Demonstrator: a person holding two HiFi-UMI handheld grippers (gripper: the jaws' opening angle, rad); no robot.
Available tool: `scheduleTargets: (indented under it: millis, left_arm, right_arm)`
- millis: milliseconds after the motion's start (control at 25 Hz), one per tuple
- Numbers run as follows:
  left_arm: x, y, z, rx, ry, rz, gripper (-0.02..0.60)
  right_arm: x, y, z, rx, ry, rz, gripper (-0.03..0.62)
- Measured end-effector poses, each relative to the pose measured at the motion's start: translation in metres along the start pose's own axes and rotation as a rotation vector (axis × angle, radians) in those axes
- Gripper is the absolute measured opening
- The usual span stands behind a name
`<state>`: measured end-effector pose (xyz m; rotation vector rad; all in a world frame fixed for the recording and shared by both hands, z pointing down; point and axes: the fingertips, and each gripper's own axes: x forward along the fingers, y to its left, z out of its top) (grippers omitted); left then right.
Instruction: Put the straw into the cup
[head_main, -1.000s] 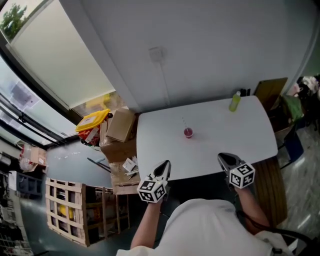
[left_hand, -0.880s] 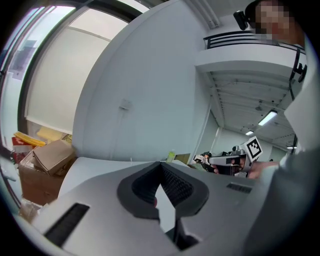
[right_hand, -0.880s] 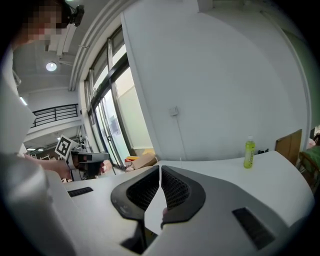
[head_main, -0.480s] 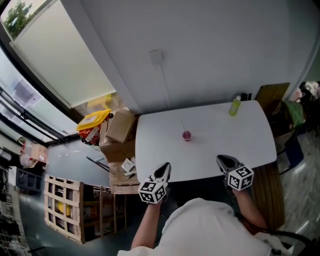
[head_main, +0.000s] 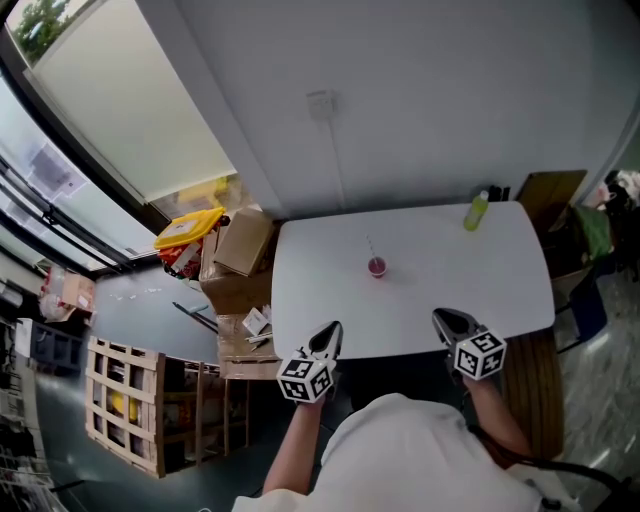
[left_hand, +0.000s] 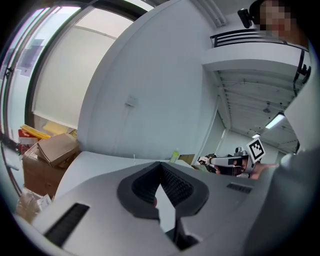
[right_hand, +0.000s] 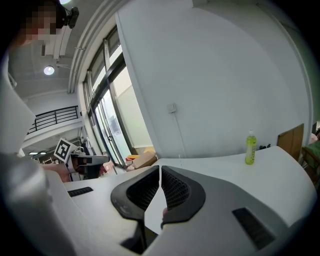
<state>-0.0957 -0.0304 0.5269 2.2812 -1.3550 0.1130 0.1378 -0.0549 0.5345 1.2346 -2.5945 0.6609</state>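
A small pink cup (head_main: 376, 266) stands near the middle of the white table (head_main: 470, 270). A thin clear straw (head_main: 369, 246) shows just behind it; I cannot tell whether it lies flat or leans. My left gripper (head_main: 327, 338) hovers at the table's near edge, shut and holding nothing; its tips meet in the left gripper view (left_hand: 160, 165). My right gripper (head_main: 447, 320) is also at the near edge, shut and holding nothing (right_hand: 160, 169). Both are well short of the cup, which shows as a red sliver (left_hand: 155, 201) below the left tips.
A green bottle (head_main: 475, 211) stands at the table's far right corner. Cardboard boxes (head_main: 245, 243) are stacked left of the table, with a wooden crate (head_main: 125, 410) nearer me. A brown board (head_main: 545, 195) leans at the right. A cable hangs from a wall socket (head_main: 320, 103).
The head view has shifted slightly. Both grippers, the cup and the straw stay where they were.
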Motion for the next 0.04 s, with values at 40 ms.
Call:
scheduleTargets:
  millis: [40]
  left_arm:
    - [0.0004,0.0004,0.0004,-0.003,-0.001,0.000,0.002]
  right_arm:
    - [0.0012,0.0007,0.0001,-0.001,0.001,0.003,0.041]
